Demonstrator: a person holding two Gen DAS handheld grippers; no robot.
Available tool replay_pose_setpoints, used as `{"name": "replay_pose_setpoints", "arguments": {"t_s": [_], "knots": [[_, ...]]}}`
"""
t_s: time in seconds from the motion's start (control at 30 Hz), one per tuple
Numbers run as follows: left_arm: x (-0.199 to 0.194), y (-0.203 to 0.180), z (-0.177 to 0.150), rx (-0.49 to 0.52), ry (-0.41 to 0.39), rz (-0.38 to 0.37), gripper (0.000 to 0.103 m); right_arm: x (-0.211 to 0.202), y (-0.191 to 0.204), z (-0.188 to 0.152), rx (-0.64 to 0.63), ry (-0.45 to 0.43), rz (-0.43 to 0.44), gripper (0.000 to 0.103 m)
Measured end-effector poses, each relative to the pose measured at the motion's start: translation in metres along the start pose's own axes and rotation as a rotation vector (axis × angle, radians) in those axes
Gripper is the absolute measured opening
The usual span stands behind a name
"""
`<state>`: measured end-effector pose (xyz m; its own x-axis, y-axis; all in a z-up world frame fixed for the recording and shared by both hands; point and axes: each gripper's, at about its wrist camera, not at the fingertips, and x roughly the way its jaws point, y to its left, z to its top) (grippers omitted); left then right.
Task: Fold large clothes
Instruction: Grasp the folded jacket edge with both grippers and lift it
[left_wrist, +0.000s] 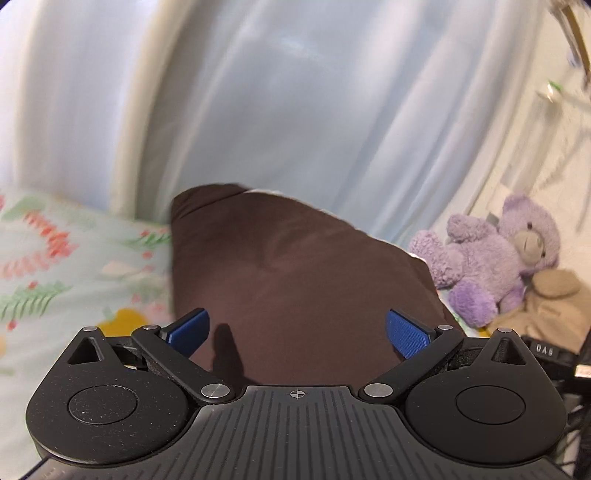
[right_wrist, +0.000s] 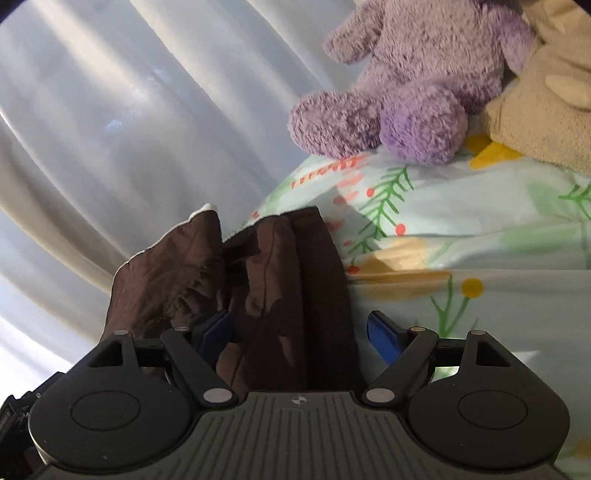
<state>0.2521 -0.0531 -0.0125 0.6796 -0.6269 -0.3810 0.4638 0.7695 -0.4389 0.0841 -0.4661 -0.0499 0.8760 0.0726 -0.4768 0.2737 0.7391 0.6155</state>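
A dark brown garment (left_wrist: 295, 280) lies on a floral bedsheet (left_wrist: 66, 266). In the left wrist view it is a smooth folded slab right in front of my left gripper (left_wrist: 297, 334), whose blue pads (left_wrist: 190, 330) stand wide apart, open, just above the cloth. In the right wrist view the brown garment (right_wrist: 266, 280) is bunched in folds with a white-edged hem at its left. My right gripper (right_wrist: 301, 338) is open, its blue pads (right_wrist: 384, 341) on either side of a bunched fold without pinching it.
A purple teddy bear (left_wrist: 495, 258) and a beige plush toy (left_wrist: 550, 302) sit on the bed to the right; both show close in the right wrist view (right_wrist: 406, 85). Pale blue-white curtains (left_wrist: 295, 103) hang behind the bed. The floral sheet (right_wrist: 480, 229) stretches right of the garment.
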Motion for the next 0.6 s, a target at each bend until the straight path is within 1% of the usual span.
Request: {"name": "replay_pose_setpoints", "arguments": {"t_s": [0.03,0.07,0.13,0.17,0.2,0.23,0.27,0.3,0.33,0.37,0.4,0.5,0.53,0.6], "knots": [[-0.003,0.013,0.001,-0.039,0.027,-0.01,0.103,0.001,-0.01,0.004,0.038,0.036,0.033,0.08],[-0.003,0.024,0.001,-0.07,0.057,-0.018,0.103,0.004,-0.017,0.006,0.068,0.058,0.043,0.08],[0.005,0.041,-0.002,-0.141,0.096,-0.057,0.103,0.015,-0.024,0.01,0.093,0.099,0.073,0.075],[0.011,0.047,-0.004,-0.177,0.117,-0.079,0.102,0.022,-0.024,0.011,0.106,0.116,0.086,0.064],[0.019,0.052,-0.006,-0.216,0.138,-0.111,0.097,0.029,-0.023,0.012,0.114,0.133,0.097,0.055],[0.027,0.056,-0.008,-0.248,0.156,-0.122,0.097,0.036,-0.02,0.013,0.108,0.144,0.098,0.054],[0.031,0.058,-0.009,-0.264,0.145,-0.109,0.097,0.042,-0.016,0.015,0.087,0.15,0.097,0.051],[0.033,0.06,-0.009,-0.275,0.139,-0.116,0.097,0.047,-0.012,0.016,0.07,0.157,0.097,0.043],[0.034,0.063,-0.009,-0.288,0.133,-0.117,0.096,0.05,-0.008,0.016,0.06,0.164,0.107,0.039],[0.033,0.065,-0.007,-0.307,0.133,-0.12,0.094,0.052,-0.002,0.015,0.049,0.168,0.122,0.032],[0.033,0.067,-0.006,-0.324,0.133,-0.129,0.093,0.053,0.006,0.014,0.018,0.169,0.117,0.031],[0.029,0.071,-0.006,-0.317,0.126,-0.127,0.091,0.058,0.035,0.01,-0.083,0.17,0.109,0.031],[0.026,0.072,-0.005,-0.316,0.117,-0.118,0.09,0.062,0.043,0.009,-0.093,0.179,0.107,0.031],[0.017,0.077,-0.003,-0.314,0.094,-0.095,0.089,0.072,0.055,0.009,-0.097,0.201,0.132,0.031]]}}
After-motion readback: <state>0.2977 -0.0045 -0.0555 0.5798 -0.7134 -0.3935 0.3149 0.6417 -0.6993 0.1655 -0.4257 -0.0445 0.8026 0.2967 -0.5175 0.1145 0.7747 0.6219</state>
